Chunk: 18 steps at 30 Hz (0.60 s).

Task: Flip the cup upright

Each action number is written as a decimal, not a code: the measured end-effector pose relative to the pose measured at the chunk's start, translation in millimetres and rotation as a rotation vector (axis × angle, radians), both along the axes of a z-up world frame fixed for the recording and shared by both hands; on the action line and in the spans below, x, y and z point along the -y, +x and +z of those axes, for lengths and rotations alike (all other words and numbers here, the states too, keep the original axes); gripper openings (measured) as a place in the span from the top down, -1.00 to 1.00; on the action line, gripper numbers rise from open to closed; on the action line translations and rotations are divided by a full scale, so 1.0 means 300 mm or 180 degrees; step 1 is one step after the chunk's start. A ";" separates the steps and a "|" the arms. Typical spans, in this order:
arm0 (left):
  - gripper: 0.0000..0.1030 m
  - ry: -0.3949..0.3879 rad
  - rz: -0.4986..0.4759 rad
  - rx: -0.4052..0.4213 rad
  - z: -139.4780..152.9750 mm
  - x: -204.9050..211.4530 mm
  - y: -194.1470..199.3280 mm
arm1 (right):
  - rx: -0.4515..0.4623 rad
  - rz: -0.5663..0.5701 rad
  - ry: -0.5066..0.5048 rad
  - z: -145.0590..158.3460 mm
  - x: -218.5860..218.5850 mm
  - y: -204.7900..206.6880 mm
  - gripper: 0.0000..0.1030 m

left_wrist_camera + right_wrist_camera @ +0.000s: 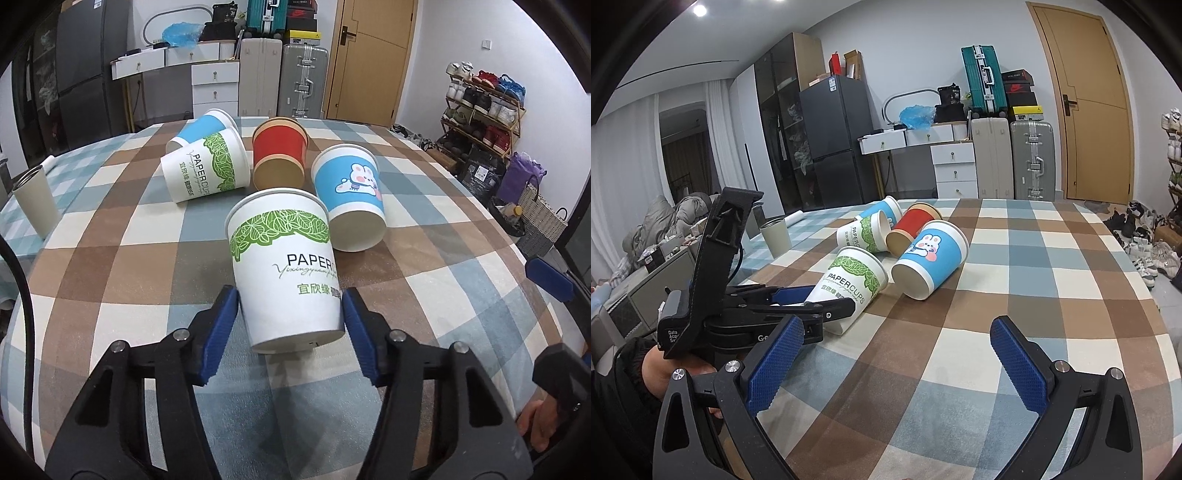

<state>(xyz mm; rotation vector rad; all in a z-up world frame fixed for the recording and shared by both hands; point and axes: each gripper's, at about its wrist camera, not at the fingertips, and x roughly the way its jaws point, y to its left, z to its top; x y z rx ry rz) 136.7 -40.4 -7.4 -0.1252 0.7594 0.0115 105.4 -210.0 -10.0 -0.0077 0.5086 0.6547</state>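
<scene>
Near the front edge of the checked tabletop [110, 229], between the blue fingers [221, 325] of the left gripper [288, 325]: a white paper cup [284, 266] with a green leaf band, tilted, mouth up and away, base low; pads at both sides of its lower wall, gripped or merely flanked cannot be told. From the right wrist view, same cup [849, 284] leaning with the left gripper [798, 306] around its base. Just behind it, toward the middle of the tabletop, four more cups lying on their sides: a blue rabbit-print cup [347, 195] close at the right, bottom toward the camera; a red and tan cup [280, 155] beyond; a second leaf-print cup [203, 166] at the left, touching a blue-banded cup [203, 125] behind. Off at the left edge, an upright grey tumbler [35, 203]. Over the near right part of the tabletop, right gripper [897, 362] released, fingers [775, 362] spread wide, holding nothing, well apart from the cups. Beyond the far edge, suitcases [280, 77], white drawers [214, 81] and a door [373, 55].
</scene>
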 end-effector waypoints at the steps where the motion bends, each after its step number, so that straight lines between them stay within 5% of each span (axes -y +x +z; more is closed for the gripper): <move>1: -0.08 -0.0006 0.0014 0.0007 0.000 -0.001 -0.004 | 0.0000 0.0003 0.0000 -0.001 -0.002 -0.001 -1.00; 18: -0.07 -0.0176 0.0225 0.0254 0.047 -0.051 -0.229 | -0.0056 0.0168 -0.0042 -0.034 -0.058 -0.002 -1.00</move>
